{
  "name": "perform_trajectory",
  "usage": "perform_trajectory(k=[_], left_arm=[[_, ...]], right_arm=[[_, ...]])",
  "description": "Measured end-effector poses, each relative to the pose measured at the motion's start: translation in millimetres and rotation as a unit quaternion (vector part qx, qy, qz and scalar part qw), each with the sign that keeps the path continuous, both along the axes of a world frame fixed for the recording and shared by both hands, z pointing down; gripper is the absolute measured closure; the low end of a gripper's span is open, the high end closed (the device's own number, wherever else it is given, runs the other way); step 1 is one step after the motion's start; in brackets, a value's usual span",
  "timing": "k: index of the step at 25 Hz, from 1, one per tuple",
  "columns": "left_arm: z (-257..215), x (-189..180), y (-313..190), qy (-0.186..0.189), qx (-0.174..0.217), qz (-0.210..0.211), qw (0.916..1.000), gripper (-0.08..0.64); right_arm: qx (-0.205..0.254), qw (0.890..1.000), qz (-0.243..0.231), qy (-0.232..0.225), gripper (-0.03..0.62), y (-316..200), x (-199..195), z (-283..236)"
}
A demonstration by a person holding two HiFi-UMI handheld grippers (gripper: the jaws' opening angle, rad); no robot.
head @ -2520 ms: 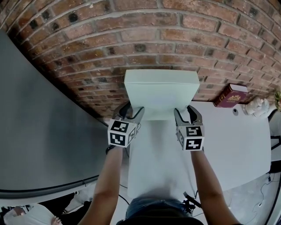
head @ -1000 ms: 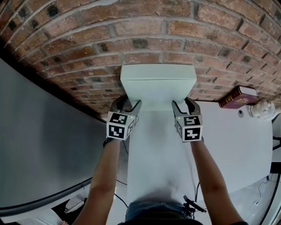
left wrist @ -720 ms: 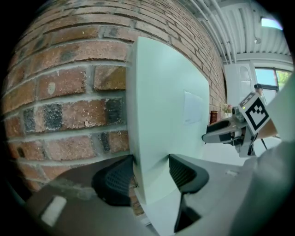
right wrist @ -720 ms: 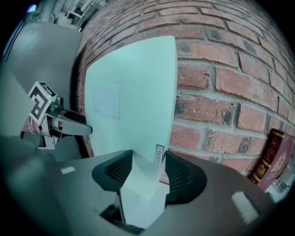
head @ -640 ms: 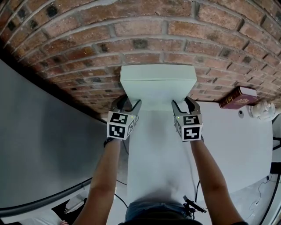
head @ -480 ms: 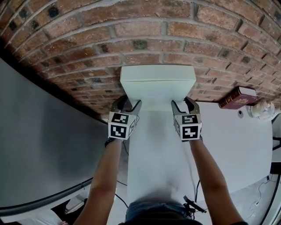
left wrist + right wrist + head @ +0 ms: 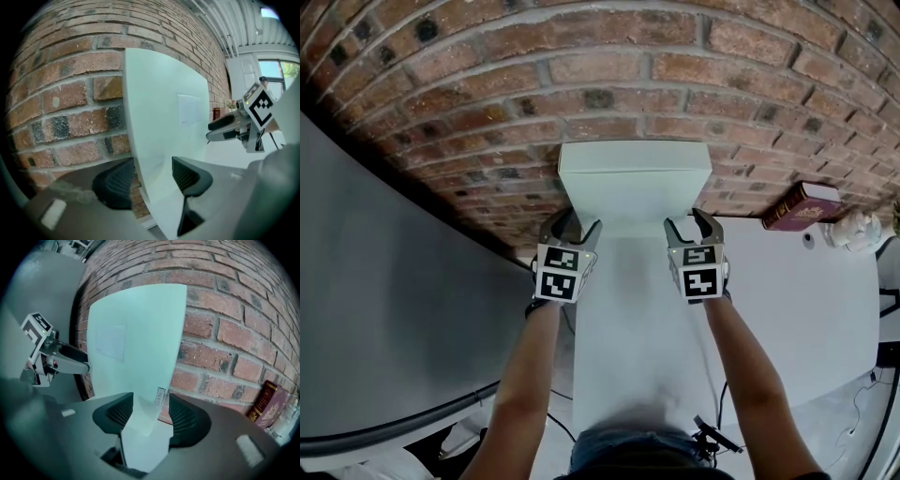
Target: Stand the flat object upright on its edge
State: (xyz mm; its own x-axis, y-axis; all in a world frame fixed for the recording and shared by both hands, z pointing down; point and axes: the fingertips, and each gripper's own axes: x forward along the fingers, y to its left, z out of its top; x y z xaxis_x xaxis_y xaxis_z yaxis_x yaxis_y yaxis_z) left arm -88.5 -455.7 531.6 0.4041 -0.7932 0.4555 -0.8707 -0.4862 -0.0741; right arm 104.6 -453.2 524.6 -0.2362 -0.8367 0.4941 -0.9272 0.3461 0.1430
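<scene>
Left gripper (image 7: 572,225) stands wide astride the left edge of the white flat box (image 7: 635,187), which is upright on the table (image 7: 787,281) against the far brick wall (image 7: 581,84); the right gripper (image 7: 692,223), its jaws just opening, loosely brackets the box's right edge

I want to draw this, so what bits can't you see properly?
- Back of the white box: in every view its own front hides it, so whether it leans on the brick wall is unclear.
- Small sticker on its edge: right gripper view, print too small to read.
- Red book: head view, cover print too small.
- White thing beside the book: head view, blurry, near the picture's edge.
</scene>
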Motion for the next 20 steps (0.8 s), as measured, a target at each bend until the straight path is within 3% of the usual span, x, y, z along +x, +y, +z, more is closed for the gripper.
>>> perform_trajectory(k=[11,20], left_arm=[[-18,-4,27,0.01,0.013,0.0,0.9999,0.307],[-42,-4,52,0.018,0.035,0.003,0.9992,0.307]], right_arm=[[0.009,1.0,0.018,0.0,0.353,28,3,-23],[0.031,0.999,0.024,-0.003,0.396,61,1,-47]])
